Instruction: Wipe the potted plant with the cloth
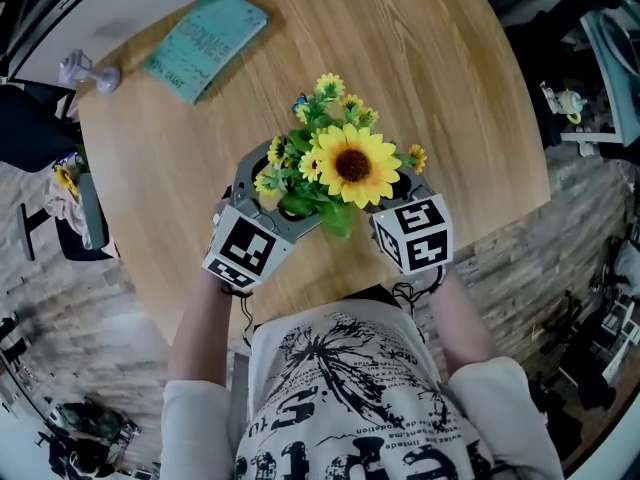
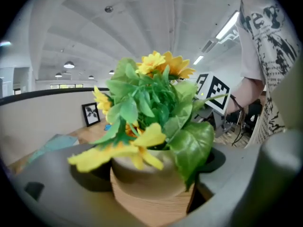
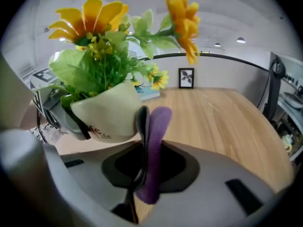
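The potted plant (image 1: 340, 168) is a cream pot (image 3: 106, 112) with a big sunflower, small yellow blooms and green leaves. It hangs tilted above the wooden table (image 1: 450, 98). My left gripper (image 1: 272, 200) has its wide grey jaws round the pot (image 2: 142, 171), and a dark pad presses on the pot's side. My right gripper (image 1: 405, 193) sits just right of the pot, shut on a folded purple cloth (image 3: 154, 150) that sticks up between its jaws beside the pot's wall. In the head view the flowers hide the pot and the cloth.
A teal book (image 1: 205, 43) lies at the table's far left, with a small lilac object (image 1: 92, 72) near that corner. A framed picture (image 3: 186, 78) stands at the table's far edge. The person's torso is close to the near edge.
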`<state>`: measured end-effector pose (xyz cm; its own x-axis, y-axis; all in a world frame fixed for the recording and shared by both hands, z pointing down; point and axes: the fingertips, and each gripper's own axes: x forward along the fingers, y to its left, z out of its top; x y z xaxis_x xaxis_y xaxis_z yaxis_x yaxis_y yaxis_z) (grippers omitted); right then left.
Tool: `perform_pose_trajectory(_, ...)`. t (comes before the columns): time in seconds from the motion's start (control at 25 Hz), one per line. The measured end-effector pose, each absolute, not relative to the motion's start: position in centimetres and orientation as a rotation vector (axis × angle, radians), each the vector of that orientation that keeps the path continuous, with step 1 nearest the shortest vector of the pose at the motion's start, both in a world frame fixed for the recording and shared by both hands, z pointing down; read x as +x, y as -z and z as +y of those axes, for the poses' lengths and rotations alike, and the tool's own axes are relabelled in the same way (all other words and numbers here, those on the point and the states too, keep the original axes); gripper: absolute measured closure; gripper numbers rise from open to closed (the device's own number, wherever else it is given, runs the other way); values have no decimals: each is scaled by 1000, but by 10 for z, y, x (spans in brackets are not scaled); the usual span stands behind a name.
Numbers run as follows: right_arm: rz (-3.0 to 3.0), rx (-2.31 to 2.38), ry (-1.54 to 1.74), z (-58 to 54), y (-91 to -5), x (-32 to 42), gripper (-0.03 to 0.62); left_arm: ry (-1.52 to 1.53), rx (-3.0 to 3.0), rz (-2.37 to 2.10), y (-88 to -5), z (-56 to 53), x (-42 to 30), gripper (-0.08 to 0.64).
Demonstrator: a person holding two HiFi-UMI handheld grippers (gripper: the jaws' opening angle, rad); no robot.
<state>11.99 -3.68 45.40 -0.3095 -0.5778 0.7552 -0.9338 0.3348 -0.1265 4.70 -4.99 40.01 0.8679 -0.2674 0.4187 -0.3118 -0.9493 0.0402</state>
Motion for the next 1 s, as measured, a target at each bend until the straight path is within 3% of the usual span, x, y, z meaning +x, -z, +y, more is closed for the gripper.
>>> perform_pose_trajectory(0.44, -2342, 1236, -499, -89, -414, 61, 512, -616, 2937, -551, -353, -93, 15, 52)
perform_pose_trajectory(1.0, -2758, 1160, -559, -84, -369, 34, 521, -479, 2895, -718, -310, -94, 15, 52)
